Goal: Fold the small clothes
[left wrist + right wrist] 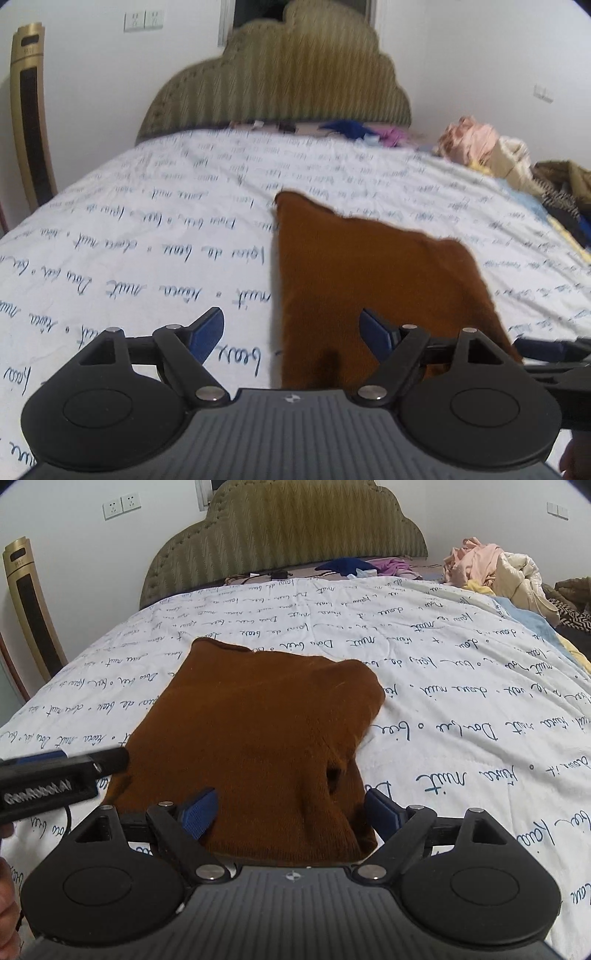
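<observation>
A brown knitted garment [369, 280] [258, 720] lies folded flat on the white bed cover with blue handwriting [147, 240] [461, 701]. My left gripper [291, 328] is open over the garment's near left edge, one finger above the cover and the other above the knit. My right gripper [291, 808] is open just above the garment's near right part, where a small dark opening shows in the knit. The pads of neither gripper press on the cloth. Each gripper shows at the edge of the other's view, the left gripper [85, 758] touching the garment's left edge.
A padded olive headboard [277, 81] stands at the far end. A pile of pink, cream and dark clothes [491, 568] lies at the far right of the bed, blue and purple clothes [343, 565] by the headboard. A gold tower appliance [29, 609] stands at the left.
</observation>
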A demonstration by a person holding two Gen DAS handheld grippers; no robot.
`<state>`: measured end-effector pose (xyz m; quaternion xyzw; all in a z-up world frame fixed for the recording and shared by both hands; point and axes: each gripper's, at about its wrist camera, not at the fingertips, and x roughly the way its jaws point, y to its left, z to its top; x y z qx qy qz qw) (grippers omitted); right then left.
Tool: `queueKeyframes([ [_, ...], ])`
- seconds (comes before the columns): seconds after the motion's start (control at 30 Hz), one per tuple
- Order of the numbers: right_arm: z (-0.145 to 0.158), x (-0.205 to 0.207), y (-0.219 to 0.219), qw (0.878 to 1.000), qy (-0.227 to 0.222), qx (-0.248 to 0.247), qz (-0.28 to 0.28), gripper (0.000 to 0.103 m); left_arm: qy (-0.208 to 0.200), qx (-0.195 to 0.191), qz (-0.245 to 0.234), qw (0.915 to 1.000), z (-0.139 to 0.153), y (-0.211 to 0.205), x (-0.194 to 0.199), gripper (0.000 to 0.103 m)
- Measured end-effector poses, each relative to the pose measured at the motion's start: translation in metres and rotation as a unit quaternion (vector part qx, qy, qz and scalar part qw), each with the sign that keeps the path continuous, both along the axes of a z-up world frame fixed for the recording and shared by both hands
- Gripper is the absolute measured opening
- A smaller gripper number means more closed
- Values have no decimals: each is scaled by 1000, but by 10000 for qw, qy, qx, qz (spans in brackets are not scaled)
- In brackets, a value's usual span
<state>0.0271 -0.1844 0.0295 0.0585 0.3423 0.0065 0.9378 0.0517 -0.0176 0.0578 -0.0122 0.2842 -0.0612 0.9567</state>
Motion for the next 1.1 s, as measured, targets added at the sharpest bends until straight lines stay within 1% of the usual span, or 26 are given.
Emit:
queueKeyframes([
  [0.13, -4, -1, -2, 9999, 55, 74, -43, 86, -384, 59, -214, 9990, 9, -3, -7, 81],
  [0.17, -5, -1, -2, 9999, 68, 89, -55, 86, -514, 124, -237, 9983, 12, -5, -10, 81],
  [0.23, -5, -1, -3, 9999, 70, 113, -50, 86, -602, 176, -182, 9979, 17, -6, -12, 81],
  [0.43, -7, -2, -6, 9998, 76, 148, -59, 87, -746, -102, -261, 9968, 24, 1, -15, 81],
  [0.5, -7, -2, -9, 9998, 88, 179, -89, 88, -646, 20, -171, 9978, 22, 0, -14, 81],
  [0.57, -6, -3, -14, 9997, 51, 210, -130, 88, -476, -58, -31, 9988, 18, 3, -12, 81],
  [0.6, -5, -3, -17, 9997, 10, 194, -139, 88, -472, 12, 67, 9989, 16, 3, -12, 81],
  [0.67, 0, -3, -25, 9996, -109, 59, -236, 88, -513, 518, 234, 9971, 11, -3, -11, 81],
  [0.7, 2, -3, -30, 9993, -179, -63, -321, 89, -530, 674, 299, 9959, 9, -3, -11, 81],
  [0.73, 4, -2, -37, 9987, -242, -180, -418, 89, -501, 743, 337, 9954, 7, -2, -9, 81],
  [0.8, 5, -2, -53, 9974, -285, -334, -575, 92, -313, 637, 371, 9968, 4, 5, -5, 81],
  [0.87, 3, -1, -69, 9964, -243, -366, -721, 92, -168, 466, 484, 9976, 1, 14, 0, 81],
  [1.0, -8, -3, -90, 9952, -101, -371, -902, 92, -40, 454, 613, 9971, -5, 24, 4, 81],
  [1.1, -19, -6, -94, 9952, -47, -254, -942, 92, 51, 511, 627, 9967, -8, 27, 4, 81],
])
